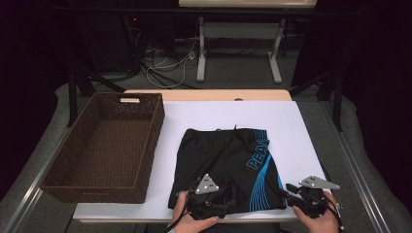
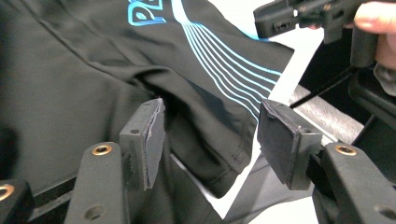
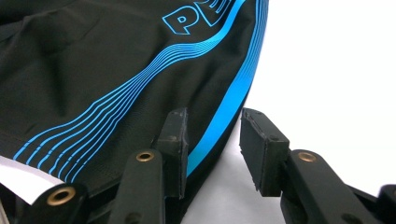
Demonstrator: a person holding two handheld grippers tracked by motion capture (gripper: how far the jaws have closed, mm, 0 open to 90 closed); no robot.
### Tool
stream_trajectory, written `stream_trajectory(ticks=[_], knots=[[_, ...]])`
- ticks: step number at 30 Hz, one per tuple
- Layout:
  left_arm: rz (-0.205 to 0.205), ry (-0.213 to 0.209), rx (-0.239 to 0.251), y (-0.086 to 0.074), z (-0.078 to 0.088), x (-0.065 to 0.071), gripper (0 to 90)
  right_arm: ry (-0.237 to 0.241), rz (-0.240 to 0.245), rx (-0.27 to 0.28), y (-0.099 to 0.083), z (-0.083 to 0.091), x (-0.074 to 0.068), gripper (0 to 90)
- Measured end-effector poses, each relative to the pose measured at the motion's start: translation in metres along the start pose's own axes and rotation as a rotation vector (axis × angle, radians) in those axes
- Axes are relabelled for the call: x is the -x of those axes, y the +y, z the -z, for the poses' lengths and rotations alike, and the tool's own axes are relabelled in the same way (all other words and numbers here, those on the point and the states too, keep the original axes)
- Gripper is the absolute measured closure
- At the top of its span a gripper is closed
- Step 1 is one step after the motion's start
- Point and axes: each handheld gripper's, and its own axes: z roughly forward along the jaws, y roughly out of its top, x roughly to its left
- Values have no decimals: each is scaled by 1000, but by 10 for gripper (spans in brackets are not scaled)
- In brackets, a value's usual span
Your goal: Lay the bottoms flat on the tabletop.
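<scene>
The black swim shorts with blue stripes [image 1: 226, 167] lie flat right of the brown woven basket [image 1: 104, 145]. To fold cleanly, both grippers should pinch the near hem evenly. The left gripper [image 2: 210, 135] and right gripper [image 3: 212, 140] stand apart, unclamped. White tabletop [image 1: 291, 121]; dark room, cables behind.

High view looks forward and down over the desk [image 1: 301, 127]; both gripper views sit close, sharing the black shorts [image 1: 223, 158].
</scene>
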Motion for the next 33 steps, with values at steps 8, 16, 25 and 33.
stream_trajectory(ticks=[8, 16, 25, 33], knots=[[-8, 10, -104, -6, -20, 0, 481, 2, -10, -14, -2, -2, 2, 625], [0, 6, -134, -11, -23, -5, 667, 6, 4, -42, -5, -5, -1, 618], [-6, -13, -141, -14, -20, -7, 855, 42, 105, -55, -12, -4, -22, 571], [7, -43, -138, -18, -11, -5, 866, 47, 85, -60, -12, -5, -20, 610]])
